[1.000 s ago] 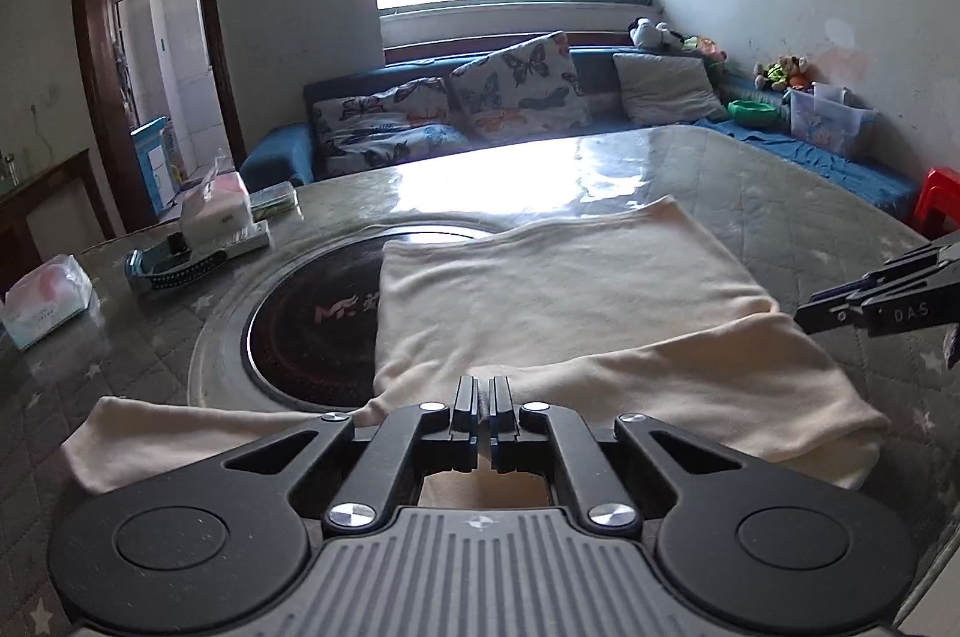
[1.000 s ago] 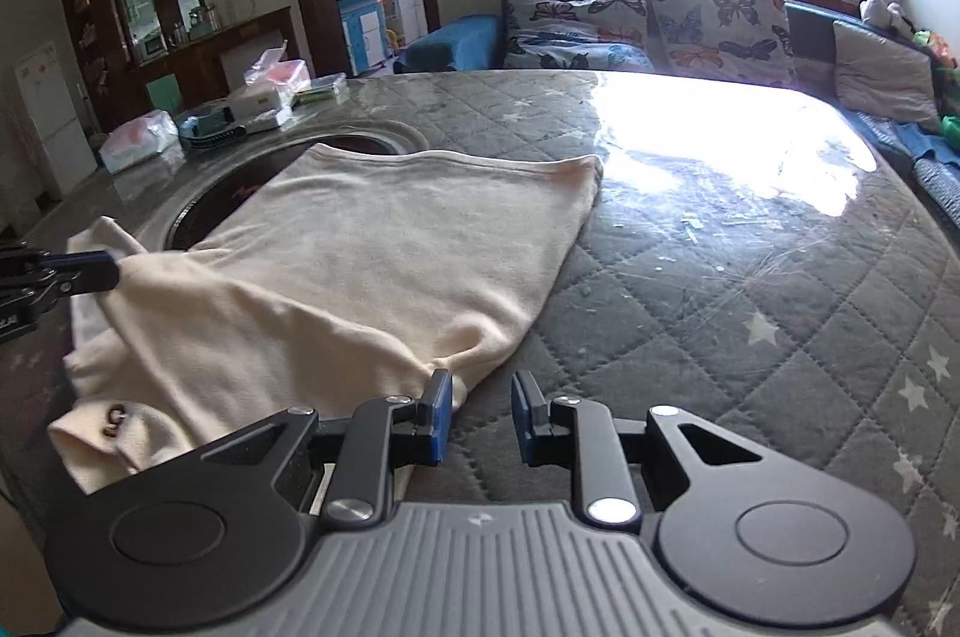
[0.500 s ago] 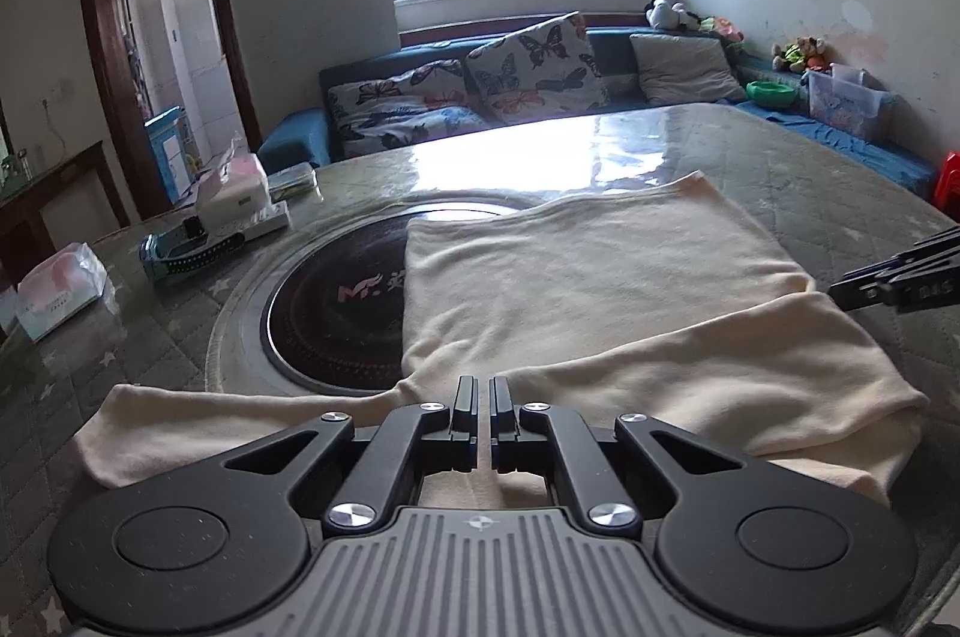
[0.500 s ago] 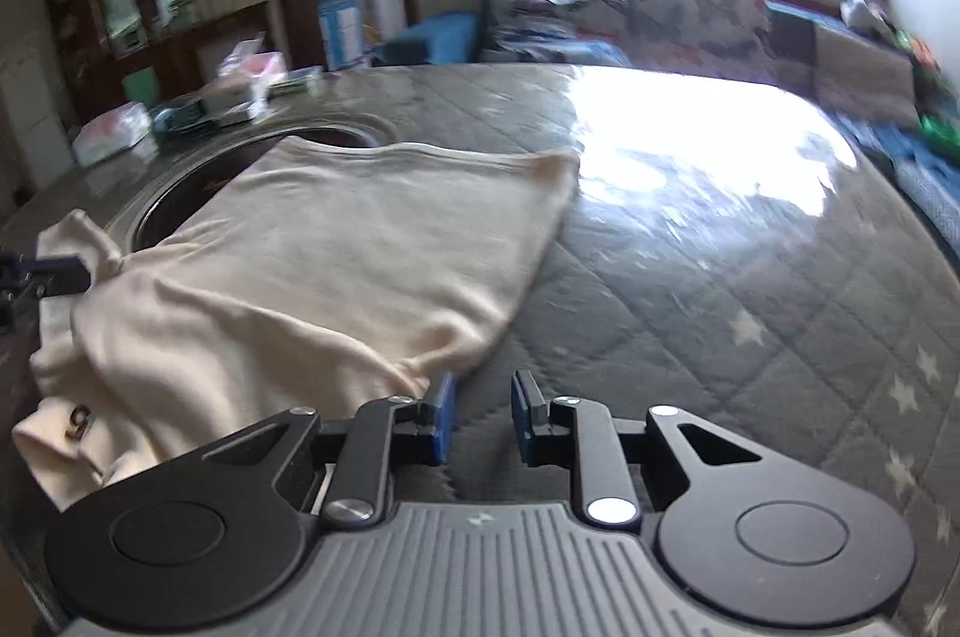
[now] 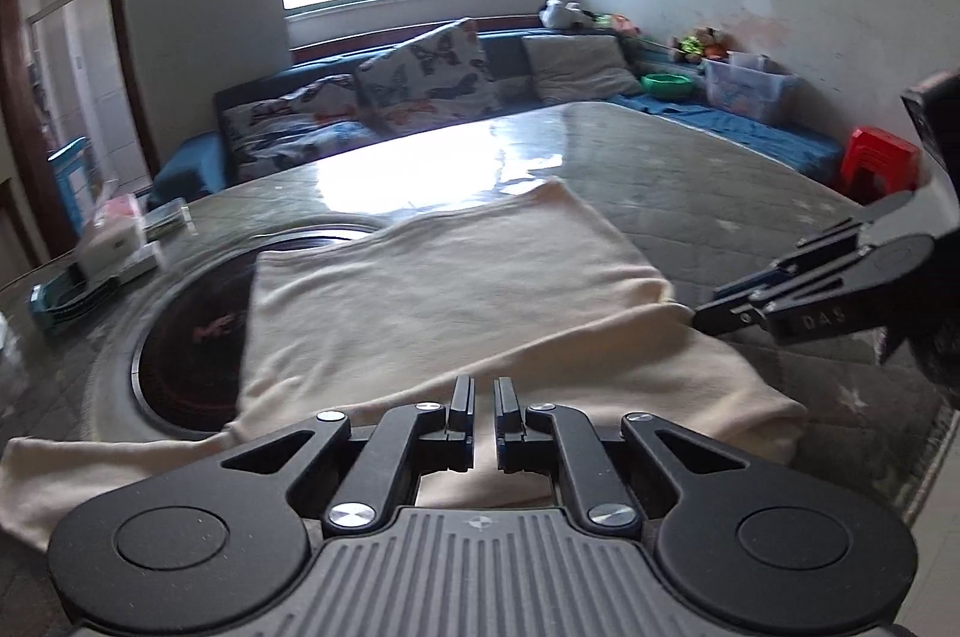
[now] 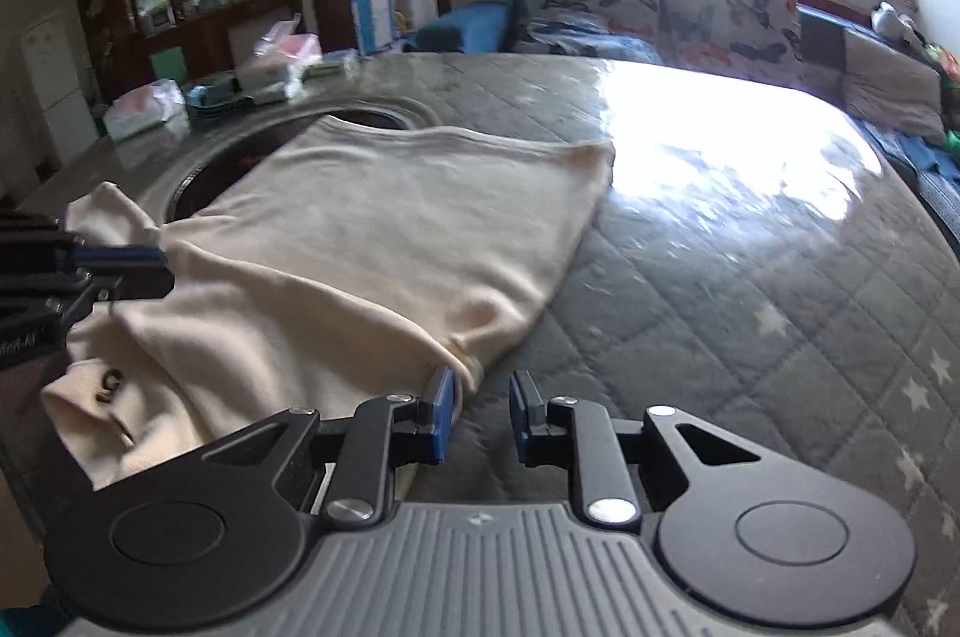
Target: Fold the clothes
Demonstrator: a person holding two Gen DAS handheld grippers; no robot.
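Judging from its drape, the garment (image 5: 420,289) is light, soft and limp. It will sag and crease wherever it is unsupported, and it should slide easily on the glossy worktop (image 5: 690,181). A pinch on a hem or a doubled fold edge looks the surest hold, with the two claws well apart so that the cloth hangs straight between them.

From the left wrist, the garment is a plain cream knit lying flat in the middle of the worktop. Its left part lies over a dark round inset (image 5: 180,337), and its near edge is folded over into a thick band. The left claw (image 5: 483,385) sits on that band with only a sliver showing between its jaws. The right claw (image 5: 699,319) comes in from the right, its tip touching the end of the fold.

From the right wrist, the far hem lies straight and smooth, and the near part is bunched, with a small dark mark on the lowest flap. Cloth gathers to a pucker at the tip of the left claw (image 6: 162,256), so it appears clamped on the garment. The right claw (image 6: 483,379) has its jaws slightly apart with bare worktop showing between them. The hem corner lies just beside its left finger, ungripped.
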